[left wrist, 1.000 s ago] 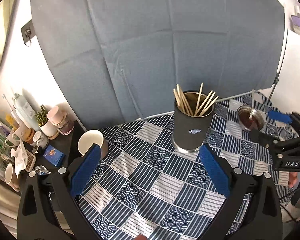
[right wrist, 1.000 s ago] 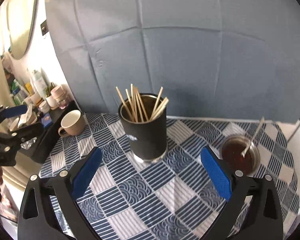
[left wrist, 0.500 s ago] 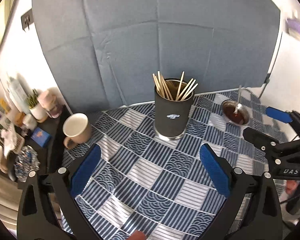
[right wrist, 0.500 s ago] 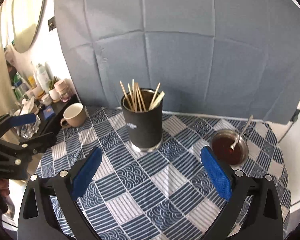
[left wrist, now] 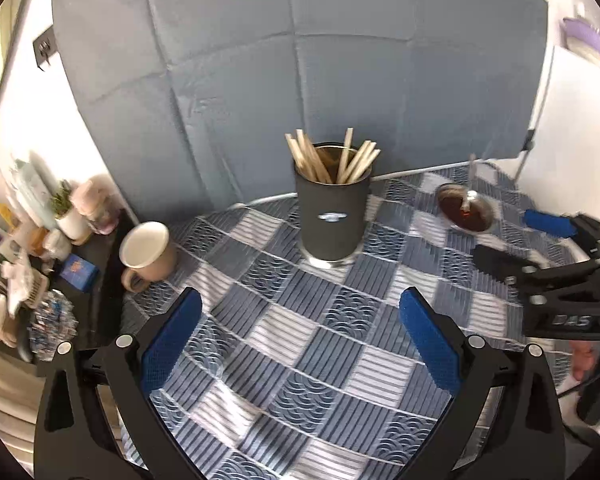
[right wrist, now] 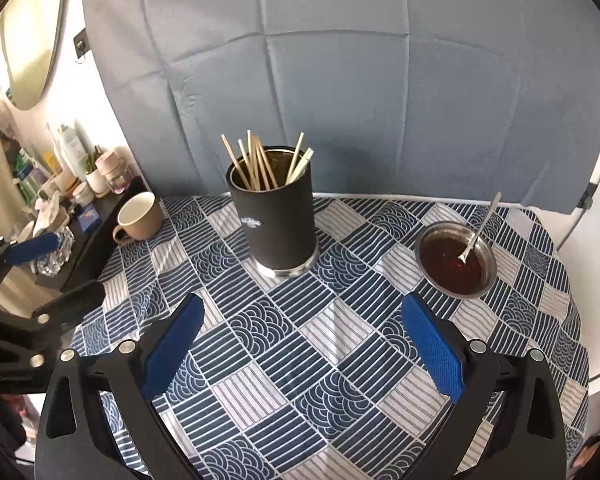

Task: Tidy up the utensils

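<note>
A black cylindrical holder (left wrist: 332,220) (right wrist: 278,226) stands upright on the blue patterned tablecloth with several wooden chopsticks (left wrist: 328,160) (right wrist: 260,164) in it. A small metal bowl (right wrist: 456,260) (left wrist: 466,210) of dark sauce with a spoon (right wrist: 480,230) in it sits to the holder's right. My left gripper (left wrist: 300,340) is open and empty, well in front of the holder. My right gripper (right wrist: 302,344) is open and empty, in front of the holder and bowl. Each gripper shows at the edge of the other's view.
A beige mug (left wrist: 146,250) (right wrist: 138,218) stands at the table's left edge. A dark side shelf (right wrist: 100,216) with bottles, jars and a small plant lies to the left. A grey-blue backdrop (right wrist: 340,80) hangs behind the table. The tablecloth (right wrist: 300,340) spreads in front.
Both grippers have drawn back and risen from the holder, so it looks smaller and farther. Jaws stayed open. Nothing on the table moved.
</note>
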